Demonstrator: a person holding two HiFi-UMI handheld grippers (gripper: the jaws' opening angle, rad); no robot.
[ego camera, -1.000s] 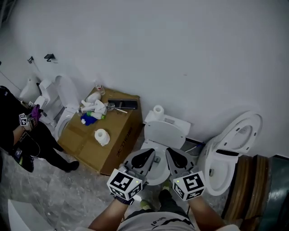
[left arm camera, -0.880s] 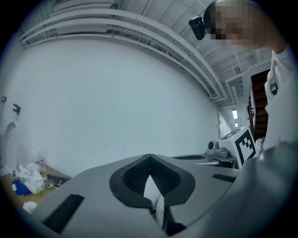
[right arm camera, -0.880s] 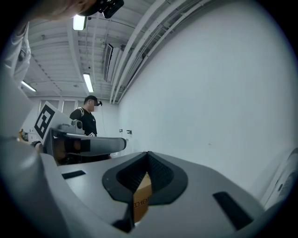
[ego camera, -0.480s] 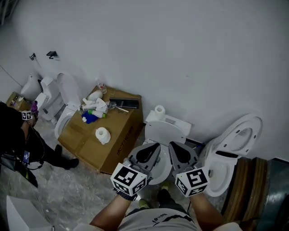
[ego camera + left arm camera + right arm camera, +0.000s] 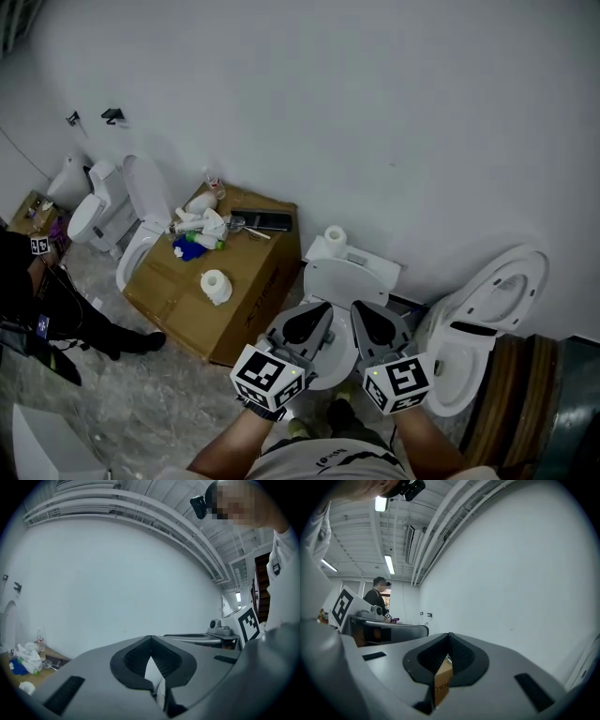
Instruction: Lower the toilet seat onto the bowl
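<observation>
In the head view a white toilet stands against the wall just ahead of me. Its seat and lid (image 5: pixel 345 281) look raised against the tank (image 5: pixel 367 259); I cannot tell one from the other. The bowl (image 5: pixel 328 361) is mostly hidden under my grippers. My left gripper (image 5: pixel 315 315) and right gripper (image 5: pixel 362 315) hang side by side above the bowl, both pointing at the wall. Each is shut with nothing held, touching nothing. Their tips meet in the left gripper view (image 5: pixel 150 637) and the right gripper view (image 5: pixel 449 634).
A toilet roll (image 5: pixel 335 234) sits on the tank. A cardboard box (image 5: pixel 246 281) with bottles, rags and another roll stands at the left. A second toilet (image 5: pixel 483 314) with raised seat stands at the right, a third (image 5: pixel 117 211) at the far left. A person (image 5: pixel 42 309) is at the left edge.
The person at the left has moved further toward the picture's left edge. My two grippers have stayed almost still above the bowl, both shut throughout.
</observation>
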